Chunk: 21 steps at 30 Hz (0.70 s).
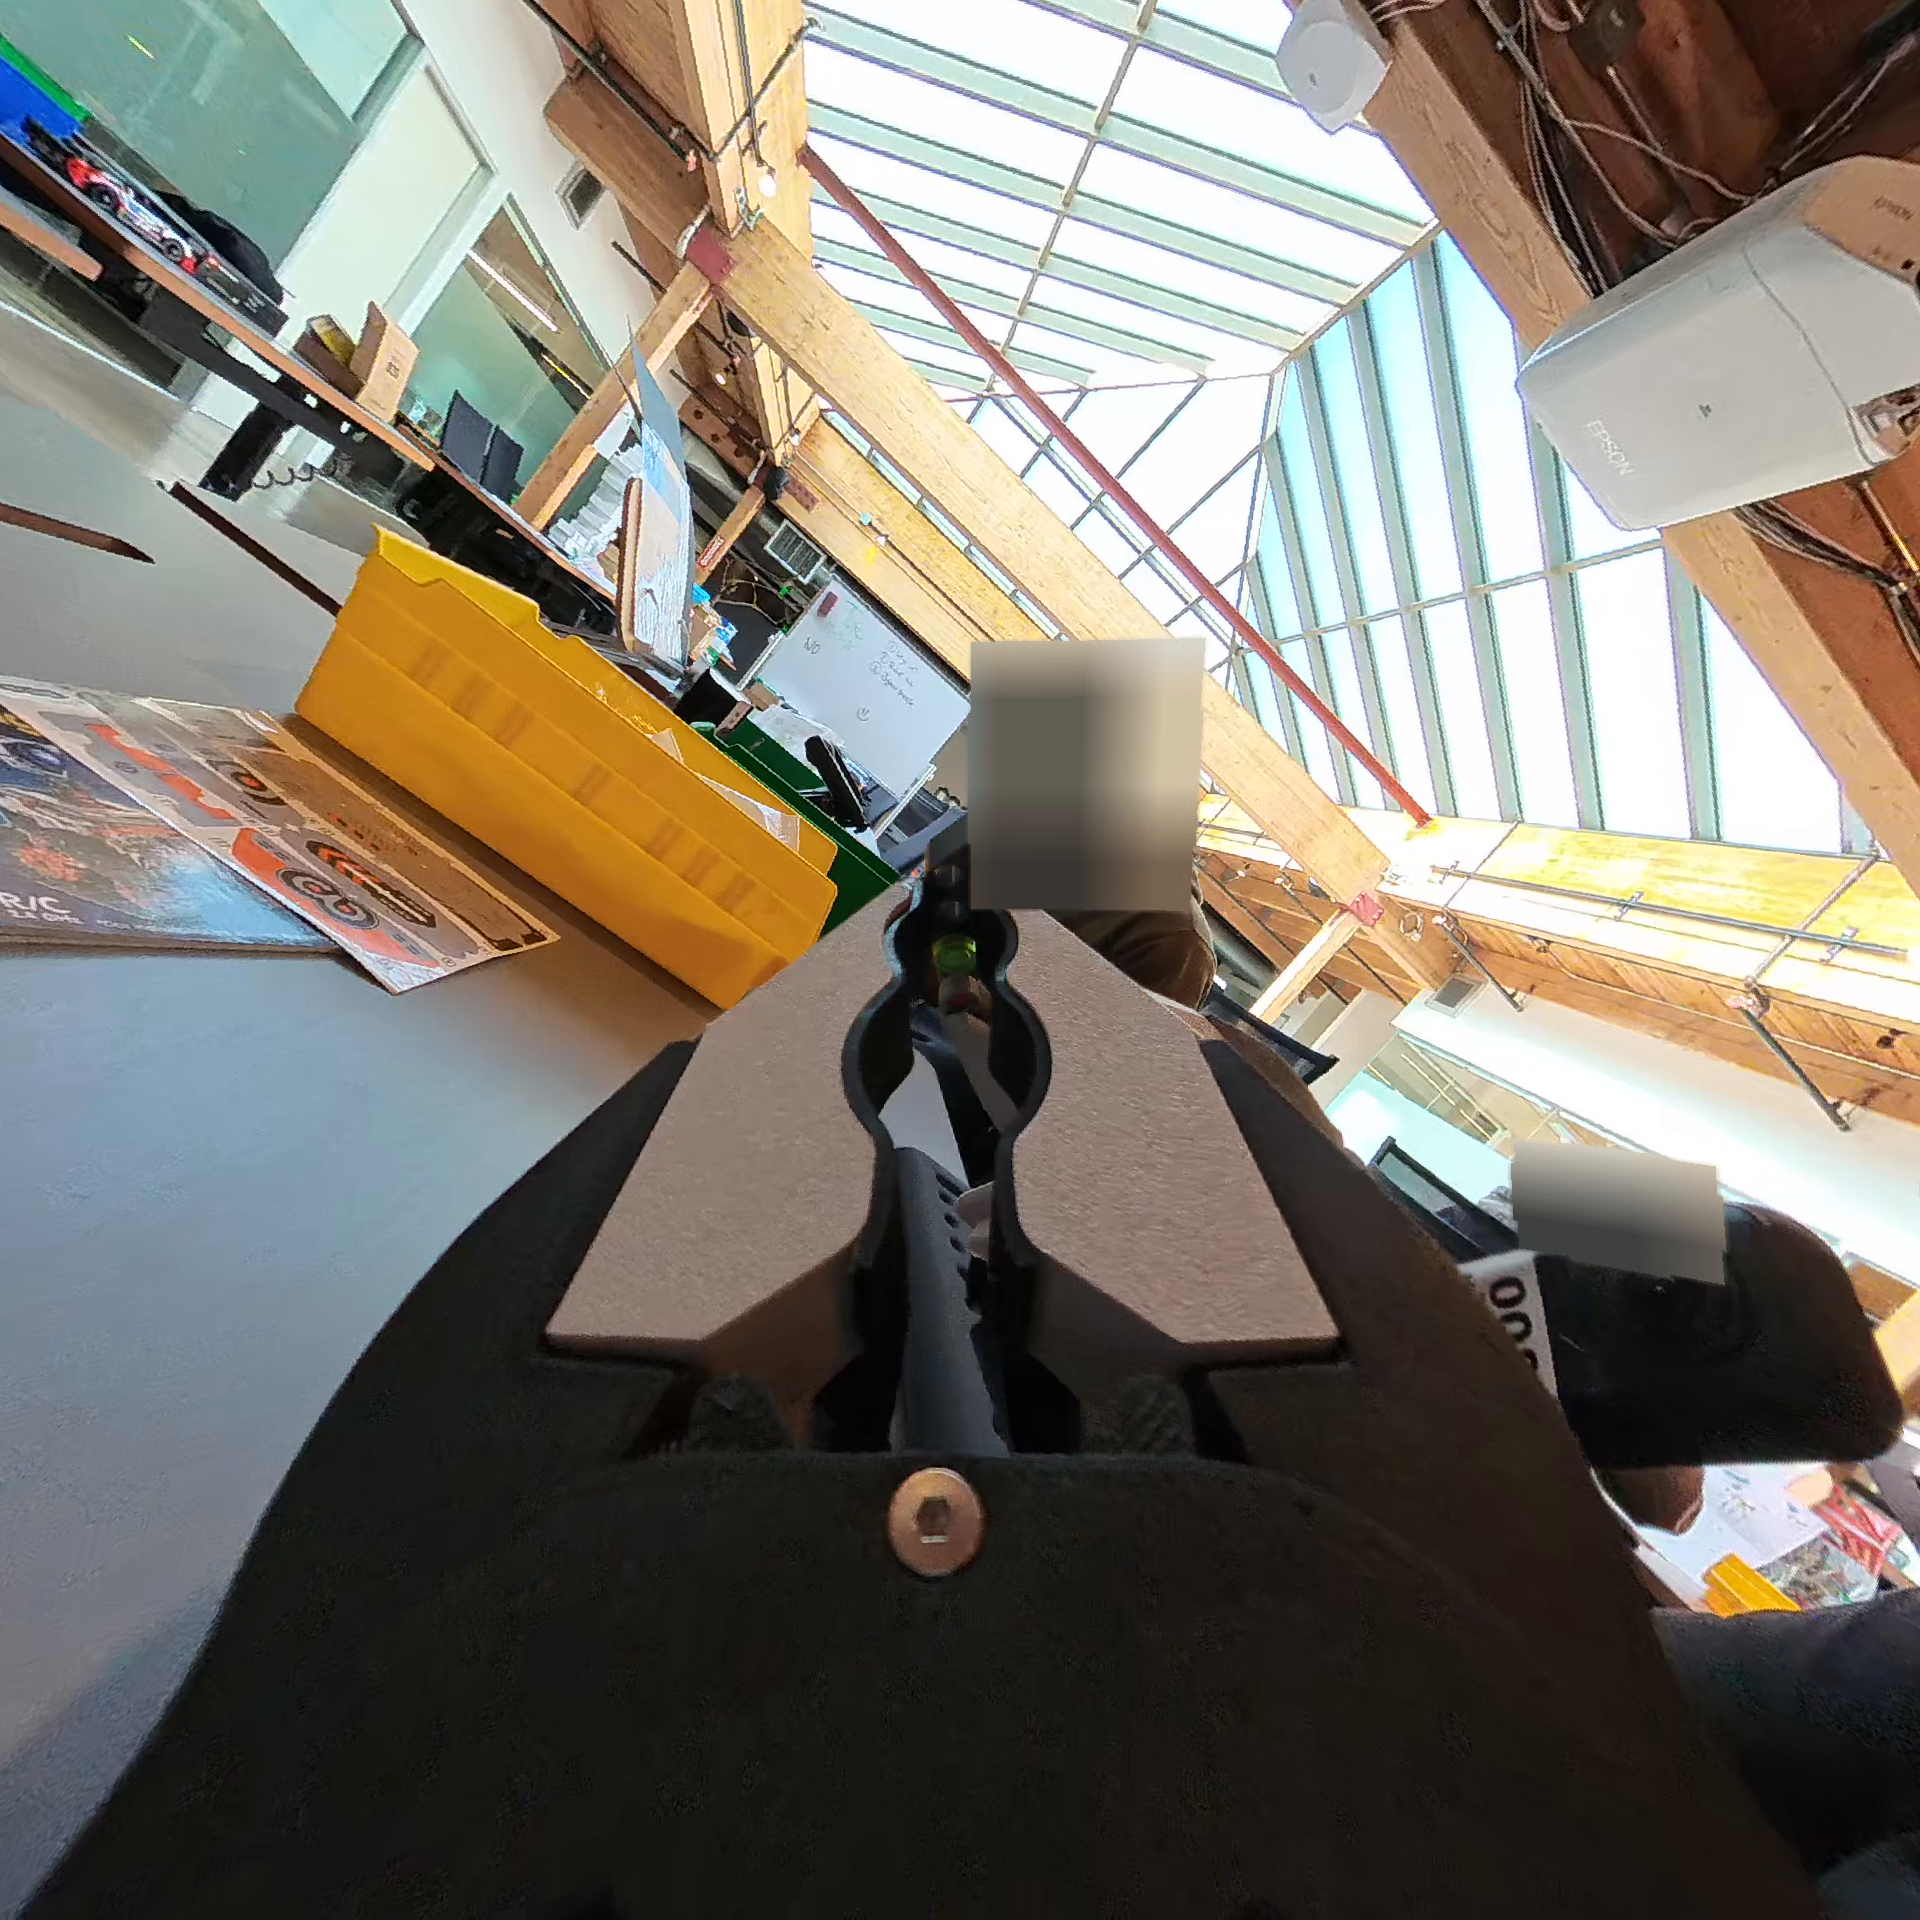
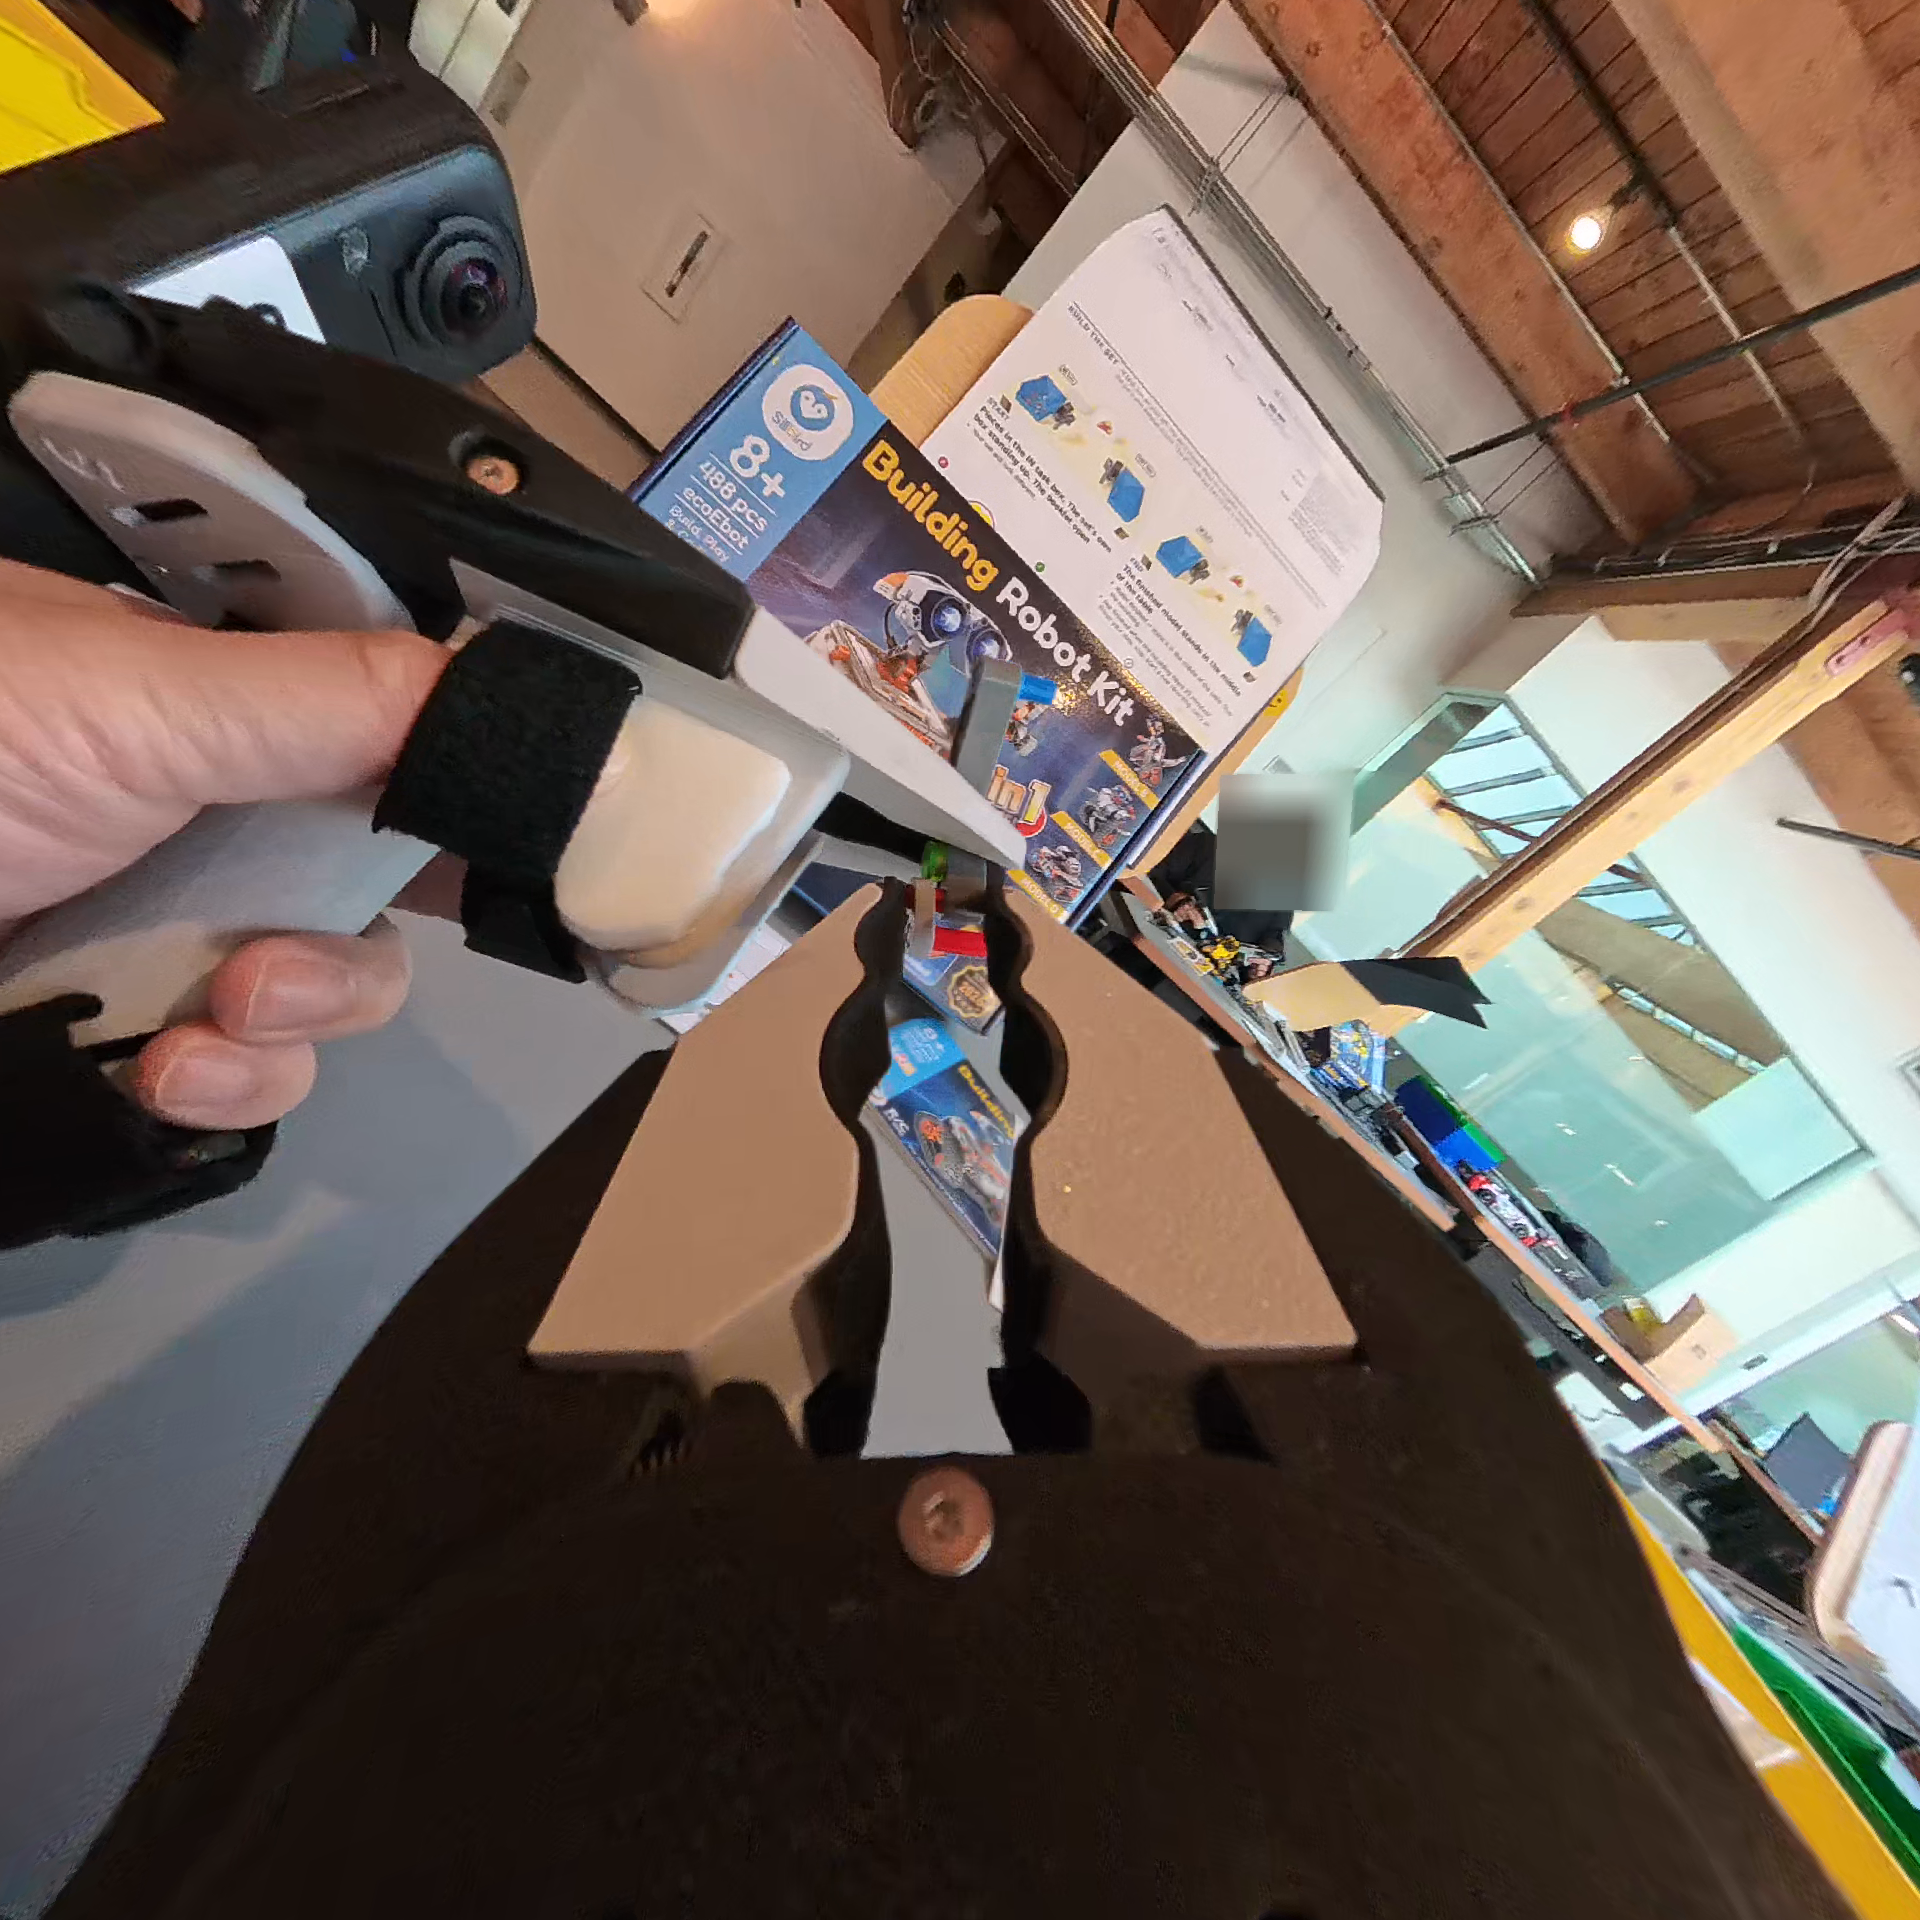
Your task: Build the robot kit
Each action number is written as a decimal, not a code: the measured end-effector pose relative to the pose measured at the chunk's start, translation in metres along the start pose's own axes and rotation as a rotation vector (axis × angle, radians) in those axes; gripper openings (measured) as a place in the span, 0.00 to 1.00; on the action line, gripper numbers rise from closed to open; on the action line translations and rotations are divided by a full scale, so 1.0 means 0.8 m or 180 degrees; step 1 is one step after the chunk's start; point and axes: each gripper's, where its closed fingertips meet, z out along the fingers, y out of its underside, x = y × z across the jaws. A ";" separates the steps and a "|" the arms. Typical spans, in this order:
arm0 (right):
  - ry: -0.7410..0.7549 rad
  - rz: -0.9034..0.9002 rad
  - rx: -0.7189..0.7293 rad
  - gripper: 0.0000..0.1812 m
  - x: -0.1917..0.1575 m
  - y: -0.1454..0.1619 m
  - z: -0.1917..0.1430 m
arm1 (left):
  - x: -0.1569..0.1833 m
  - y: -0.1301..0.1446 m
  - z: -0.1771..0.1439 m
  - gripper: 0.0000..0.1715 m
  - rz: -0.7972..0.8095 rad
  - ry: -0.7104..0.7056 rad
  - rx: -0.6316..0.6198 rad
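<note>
While both tongs meet above the bench [image 1: 208, 1195], left tongs [image 1: 951, 940] and right tongs [image 2: 940, 914] each pinch one small brick assembly [image 2: 940, 925].

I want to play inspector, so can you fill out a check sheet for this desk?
Surface: grey table.
Held things: small brick piece with red and green bits.
Clutter: yellow bin, kit box, instruction sheet, booklets.
Grippers: left hand-held gripper and right hand-held gripper both pinch the piece, tip to tip.
Cables: wires up on a ceiling beam only.
Surroundings: skylight, projector.
</note>
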 end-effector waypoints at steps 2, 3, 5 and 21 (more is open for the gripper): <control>0.0035 -0.0043 -0.0005 0.08 0.001 -0.001 -0.001 | 0.000 -0.001 0.000 0.03 -0.0038 0.0000 0.0026; 0.0049 -0.0076 -0.0018 0.08 0.001 0.000 0.000 | -0.001 -0.001 0.000 0.03 -0.0044 -0.0017 0.0040; 0.0070 -0.0154 -0.0020 0.08 0.000 -0.001 0.000 | -0.002 -0.001 -0.001 0.03 -0.0055 -0.0050 0.0073; -0.0346 0.0606 -0.0113 0.02 -0.014 0.011 0.007 | -0.017 -0.003 -0.007 0.03 -0.0193 -0.0186 0.0216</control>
